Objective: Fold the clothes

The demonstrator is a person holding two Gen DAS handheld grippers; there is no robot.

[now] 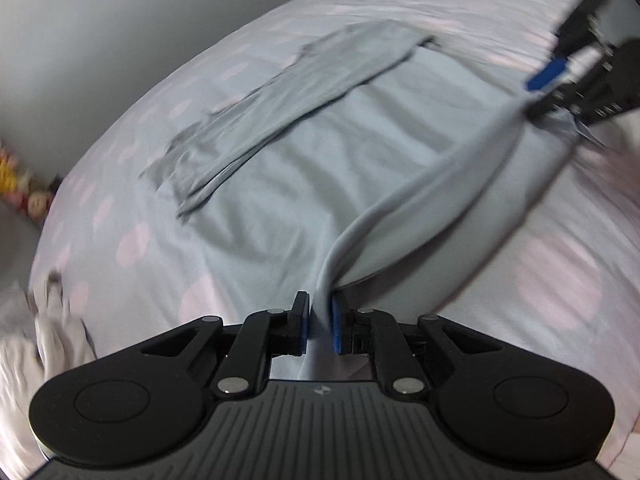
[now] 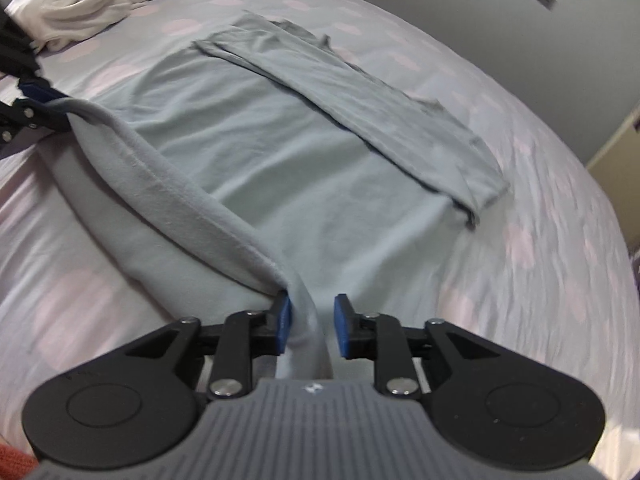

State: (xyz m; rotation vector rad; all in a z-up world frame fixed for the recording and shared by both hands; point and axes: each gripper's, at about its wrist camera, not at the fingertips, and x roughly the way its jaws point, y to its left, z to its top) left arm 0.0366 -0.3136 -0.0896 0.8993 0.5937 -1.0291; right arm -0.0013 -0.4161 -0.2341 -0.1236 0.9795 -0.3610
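Observation:
A pale grey-blue garment (image 1: 320, 160) lies spread on the bed, with a darker folded strip (image 1: 288, 108) laid across its far side. My left gripper (image 1: 320, 308) is shut on the garment's near edge, which rises as a raised fold toward my right gripper (image 1: 536, 96) at the upper right. In the right wrist view the garment (image 2: 280, 140) runs between the pads of my right gripper (image 2: 311, 308). The cloth rests against the left pad and a gap shows at the right pad, so the jaws stand open. My left gripper (image 2: 36, 100) grips the fold's other end.
The bed sheet (image 1: 560, 280) is light grey with pink dots and surrounds the garment on all sides. A pile of white clothes (image 2: 68, 4) lies at the far left corner. Grey walls stand behind the bed, and some colourful toys (image 1: 20, 188) sit at the left edge.

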